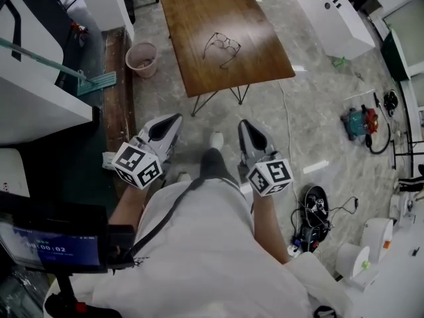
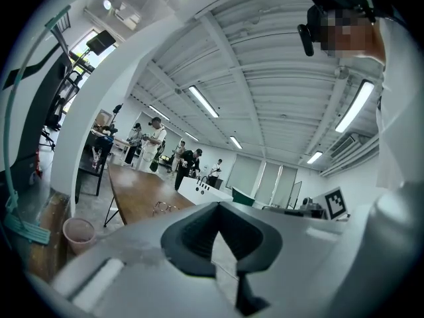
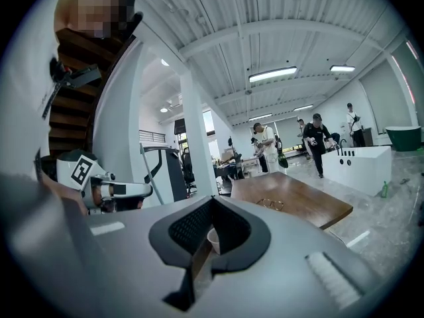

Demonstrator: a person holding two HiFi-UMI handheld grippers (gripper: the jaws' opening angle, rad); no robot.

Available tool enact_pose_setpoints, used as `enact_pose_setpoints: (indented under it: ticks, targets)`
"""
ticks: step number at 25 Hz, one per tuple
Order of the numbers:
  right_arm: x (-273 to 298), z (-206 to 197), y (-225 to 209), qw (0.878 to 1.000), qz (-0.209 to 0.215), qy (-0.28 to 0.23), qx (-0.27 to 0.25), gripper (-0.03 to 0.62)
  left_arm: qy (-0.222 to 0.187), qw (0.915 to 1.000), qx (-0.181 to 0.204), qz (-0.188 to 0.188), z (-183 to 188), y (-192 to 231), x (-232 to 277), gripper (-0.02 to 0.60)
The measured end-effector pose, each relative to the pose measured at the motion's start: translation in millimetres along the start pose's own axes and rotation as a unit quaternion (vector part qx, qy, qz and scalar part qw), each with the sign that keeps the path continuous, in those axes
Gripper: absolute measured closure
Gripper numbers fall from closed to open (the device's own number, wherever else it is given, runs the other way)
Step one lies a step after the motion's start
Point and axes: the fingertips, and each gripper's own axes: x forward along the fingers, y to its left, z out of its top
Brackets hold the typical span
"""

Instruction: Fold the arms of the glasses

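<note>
On the wooden desk (image 1: 199, 18), toward its near end, glasses (image 1: 222, 47) with arms unfolded. Well short of the desk, above the floor, left gripper (image 1: 169, 121) and right gripper (image 1: 246, 126) side by side, both clenched shut, empty, pointing toward the desk.

The glasses (image 3: 271, 204) are tiny in both gripper views, arms indistinct.

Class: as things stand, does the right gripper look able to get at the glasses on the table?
Probably not yet: the right gripper is held near the body, with floor before the table. Nothing blocks the glasses; stepping closer should do.
</note>
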Motion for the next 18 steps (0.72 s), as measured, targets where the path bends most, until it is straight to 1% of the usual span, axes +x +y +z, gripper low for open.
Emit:
enact_pose_setpoints:
  ticks: [4,9,13,18]
  targets:
    - [29.7,7.3,-28.5,1.000,0.016,-0.005,0.003,0.585,0.004,0.9999,0.004,0.012,4.3,17.2,32.2,0.577]
    - [72.0,24.9,-76.7,0.999,0.043,-0.005,-0.002,0.585,0.005,0.9995,0.014,0.026,20.2,35.9,90.7,0.577]
    - [104.5,39.8,-118.5,0.998,0.062,0.004,-0.011,0.585,0.005,0.9992,0.014,0.038,33.5,46.4,138.4,0.577]
    - [139.0,49.7,-158.8,0.995,0.093,0.019,-0.031,0.585,0.010,0.9984,0.008,0.055,37.8,59.3,190.0,0.577]
